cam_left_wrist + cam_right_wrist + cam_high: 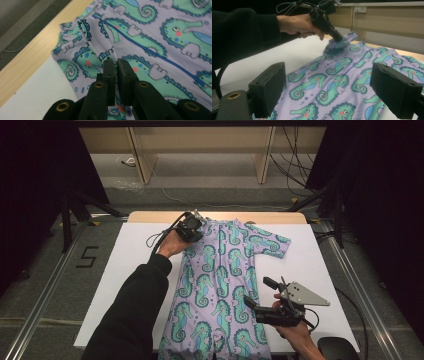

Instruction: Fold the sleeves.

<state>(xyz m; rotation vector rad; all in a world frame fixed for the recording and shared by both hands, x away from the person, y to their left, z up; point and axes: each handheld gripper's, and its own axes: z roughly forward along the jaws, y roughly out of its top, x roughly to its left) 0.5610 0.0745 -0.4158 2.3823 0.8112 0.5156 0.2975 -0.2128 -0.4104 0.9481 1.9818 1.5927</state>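
Observation:
A lilac child's suit [220,285] printed with green seahorses and zipped in blue down the front lies flat on the white table [125,265]. My left gripper [198,235] is at its upper left, shut on the left sleeve [342,41]. That bunch of cloth is lifted and drawn in over the chest. In the left gripper view the jaws [115,61] are pressed together with fabric pinched between them. The right sleeve [272,245] lies spread out. My right gripper [259,292] hovers open at the suit's lower right side, nothing between its jaws [329,80].
A bare wooden strip [150,216] runs along the table's far edge. Metal rails [45,290] flank the table on the floor, where a "5" [87,256] is marked at the left. A black object [337,347] sits at the near right corner.

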